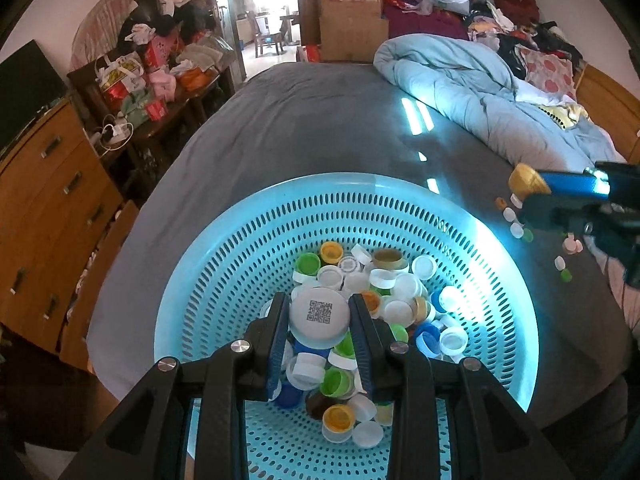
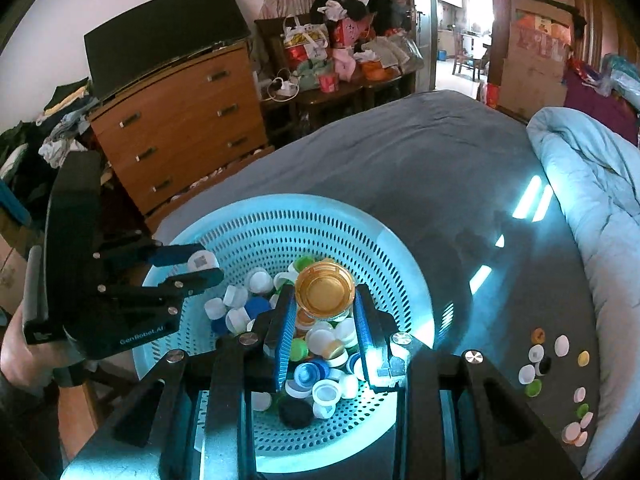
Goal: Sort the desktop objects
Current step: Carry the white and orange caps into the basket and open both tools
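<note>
Jaws of both grippers hold caps over the blue basket (image 1: 224,240): left gripper (image 1: 319,316) pinches a white cap (image 1: 318,314), right gripper (image 2: 325,300) a gold cap (image 2: 325,289), with loose caps (image 2: 552,376) lying to the right.

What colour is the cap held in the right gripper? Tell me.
Gold. The cap sits clamped in the right gripper, clearest in the right wrist view.

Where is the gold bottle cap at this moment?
The gold cap is held between the fingers of the right gripper, above the caps in the blue basket; the left wrist view shows it at the right edge.
</note>
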Action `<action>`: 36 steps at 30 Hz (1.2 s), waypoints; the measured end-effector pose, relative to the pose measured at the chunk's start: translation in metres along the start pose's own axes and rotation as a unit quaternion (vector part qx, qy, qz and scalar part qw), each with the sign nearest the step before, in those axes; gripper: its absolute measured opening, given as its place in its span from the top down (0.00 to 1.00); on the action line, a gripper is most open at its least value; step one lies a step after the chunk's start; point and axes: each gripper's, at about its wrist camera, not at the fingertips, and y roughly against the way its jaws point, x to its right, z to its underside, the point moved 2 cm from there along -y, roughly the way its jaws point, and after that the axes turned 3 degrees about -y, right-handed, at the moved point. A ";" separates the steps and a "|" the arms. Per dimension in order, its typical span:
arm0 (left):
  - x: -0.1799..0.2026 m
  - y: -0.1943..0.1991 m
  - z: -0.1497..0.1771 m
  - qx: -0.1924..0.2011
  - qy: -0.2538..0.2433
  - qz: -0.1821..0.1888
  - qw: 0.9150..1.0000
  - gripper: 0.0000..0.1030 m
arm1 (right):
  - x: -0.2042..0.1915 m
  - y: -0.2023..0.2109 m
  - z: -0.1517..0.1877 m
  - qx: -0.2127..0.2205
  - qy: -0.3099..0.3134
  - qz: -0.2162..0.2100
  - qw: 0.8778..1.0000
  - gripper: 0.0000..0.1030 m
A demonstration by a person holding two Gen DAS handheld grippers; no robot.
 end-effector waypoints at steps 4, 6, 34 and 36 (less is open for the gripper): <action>0.000 -0.001 -0.002 0.001 0.000 0.000 1.000 0.68 | -0.002 0.002 -0.001 -0.001 0.001 -0.002 1.000 0.75; -0.001 0.000 -0.002 0.001 -0.001 0.000 1.000 0.68 | -0.001 0.002 -0.002 -0.002 0.000 -0.002 1.000 0.75; 0.040 0.042 -0.019 0.084 0.010 0.011 0.996 0.01 | 0.037 0.063 0.029 0.087 -0.047 0.003 0.995 0.53; 0.074 0.061 -0.021 0.117 -0.015 0.039 0.992 0.00 | 0.053 0.087 0.055 0.127 -0.059 0.031 0.990 0.50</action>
